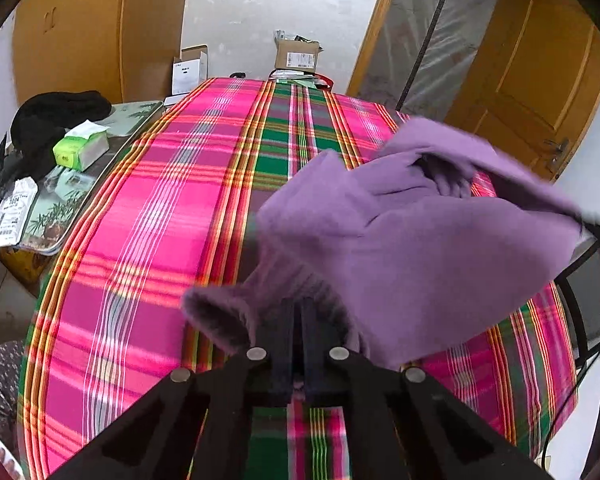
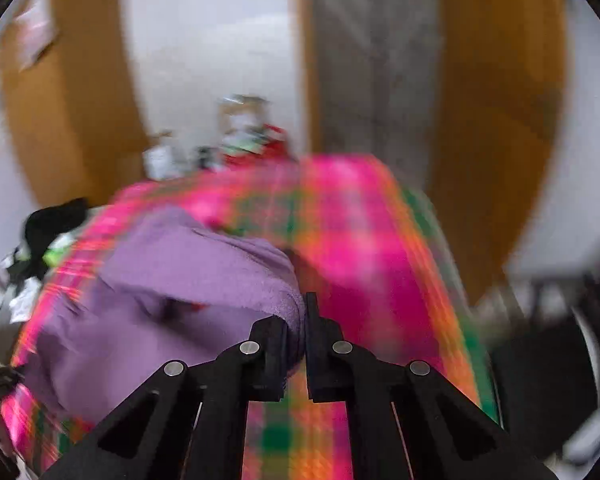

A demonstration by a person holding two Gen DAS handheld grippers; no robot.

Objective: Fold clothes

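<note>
A purple knit garment (image 1: 400, 236) hangs lifted above the pink and green plaid cloth (image 1: 148, 208) that covers the table. My left gripper (image 1: 298, 320) is shut on its ribbed edge near the front of the table. In the right wrist view, which is blurred by motion, my right gripper (image 2: 302, 320) is shut on another edge of the same garment (image 2: 172, 280), which stretches away to the left. The garment sags between the two grips, and part of it folds over itself.
A side table (image 1: 132, 120) at the left holds a black garment (image 1: 56, 116), a green tissue pack (image 1: 80, 146) and papers. Cardboard boxes (image 1: 298, 54) sit past the far end. A wooden door (image 1: 540, 80) stands at the right, and a dark chair frame (image 1: 576, 308) is by the table's right edge.
</note>
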